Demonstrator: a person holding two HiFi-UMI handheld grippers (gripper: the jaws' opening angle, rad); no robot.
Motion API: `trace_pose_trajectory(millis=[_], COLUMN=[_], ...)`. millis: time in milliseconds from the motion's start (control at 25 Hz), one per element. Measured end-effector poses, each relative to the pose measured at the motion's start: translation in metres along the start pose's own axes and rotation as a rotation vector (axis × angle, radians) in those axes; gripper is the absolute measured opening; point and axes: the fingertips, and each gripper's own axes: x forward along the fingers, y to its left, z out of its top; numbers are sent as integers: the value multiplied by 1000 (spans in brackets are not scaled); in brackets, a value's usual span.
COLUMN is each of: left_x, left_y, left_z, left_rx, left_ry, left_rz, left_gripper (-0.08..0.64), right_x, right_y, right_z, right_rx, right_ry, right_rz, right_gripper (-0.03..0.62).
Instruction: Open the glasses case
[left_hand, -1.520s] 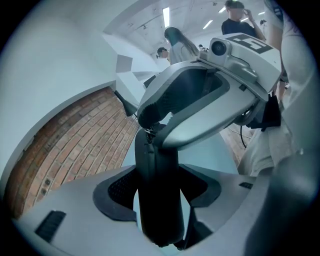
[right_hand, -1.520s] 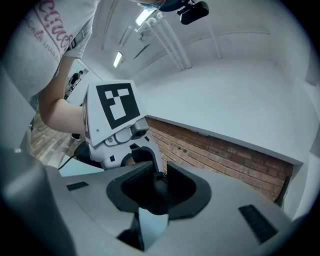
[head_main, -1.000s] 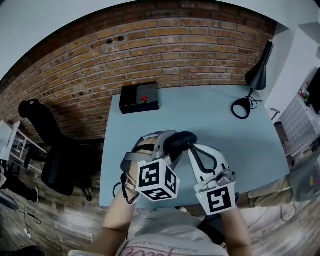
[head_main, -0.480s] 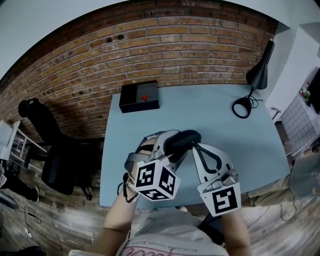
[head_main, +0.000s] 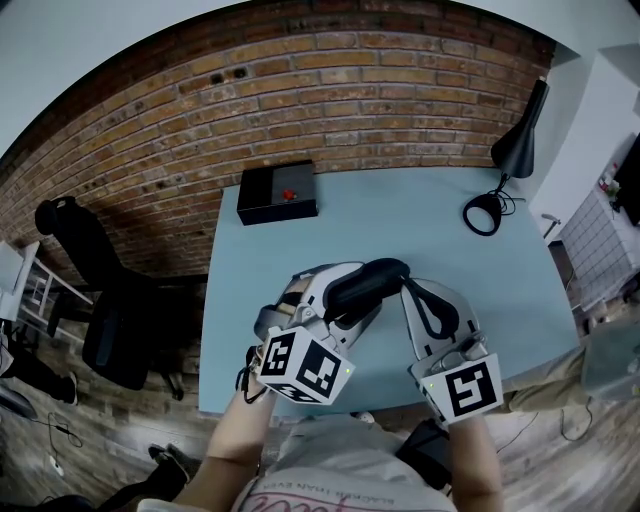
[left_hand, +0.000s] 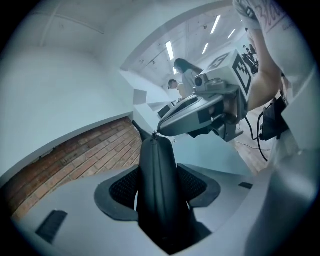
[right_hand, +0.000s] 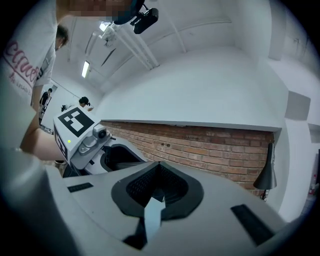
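Observation:
A black zippered glasses case (head_main: 368, 280) hangs above the near part of the blue table (head_main: 430, 230). My left gripper (head_main: 342, 292) has it edge-on between its pads (left_hand: 120, 187); its jaws are closing on the case (left_hand: 157, 190). The case's far end tapers to a small zipper pull (left_hand: 154, 134). My right gripper (head_main: 405, 284) comes in from the right, and its shut tips (left_hand: 161, 131) meet that pull. In the right gripper view the right gripper (right_hand: 159, 186) has its pads together, and the case end is hidden behind them.
At the table's far left corner sits a black box with a red button (head_main: 278, 193). A black desk lamp (head_main: 515, 150) stands at the far right. A black office chair (head_main: 110, 300) is on the floor to the left, below a brick wall.
Both grippers and the case have drifted a little to the right. The right gripper has rolled, its marker cube swinging right, and the case's far end has stretched further right.

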Motion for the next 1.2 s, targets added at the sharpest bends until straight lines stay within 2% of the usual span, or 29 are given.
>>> trace_pose_trajectory(millis=[280,440,600,760,840,1080,1200], left_x=[4,4,5,7,10,7,5], left_y=[6,5,6,-4,-9,-3,2], left_z=[-1,-3,-8,2,4,-1,1], left_rx=[-11,35,99,179,193,128,102], left_ry=[10,30,81,77,84,80,58], left_rz=[61,75,97,71,52,59,66], left_gripper=[256,256,258,281,291,281,273], right_x=[-4,2,6,7,8,9,10], right_y=[27,44,61,77,79,71,62], right_z=[7,19,6,-7,-8,-3,6], right_rx=[34,23,-82,-112,-121,-119,-47], right_ry=[-7,-30,80,155,158,122,65], right_rz=[152,189,255,349,353,292,243], right_gripper=[17,17,17,17,17,17,17])
